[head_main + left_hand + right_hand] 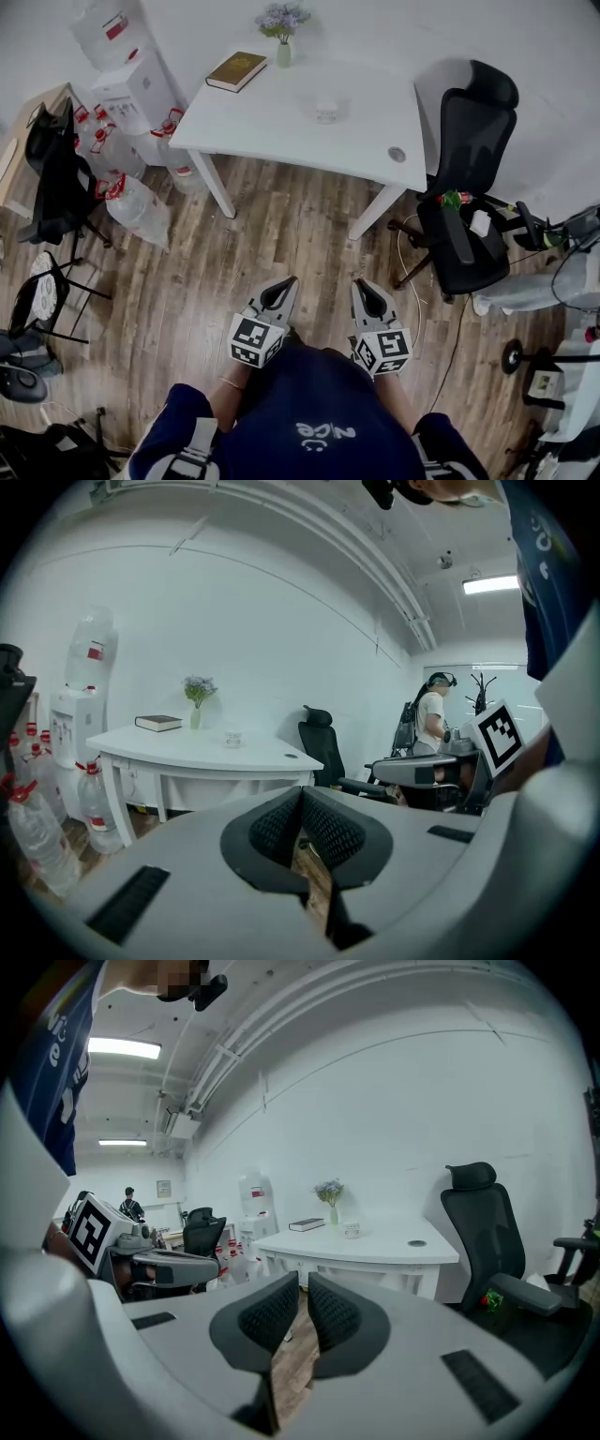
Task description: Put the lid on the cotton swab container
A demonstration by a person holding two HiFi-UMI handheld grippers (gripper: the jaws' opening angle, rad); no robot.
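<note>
The cotton swab container [325, 112] is a small clear box standing on the white table [272, 127] across the room. It also shows in the left gripper view [232, 737] and the right gripper view [352, 1230]. I cannot make out a separate lid at this distance. Both grippers are held close to the person's body, far from the table and above the wooden floor. My left gripper [286, 284] [302, 794] is shut and holds nothing. My right gripper [364, 286] [304, 1279] is shut too, with nothing between its pads.
A brown book [236, 70] and a vase of flowers [283, 37] stand at the table's back. A black office chair [469, 187] is at the table's right. Water bottles [131, 202], a dispenser [131, 84] and another black chair [56, 178] are on the left. A person [433, 719] stands in the background.
</note>
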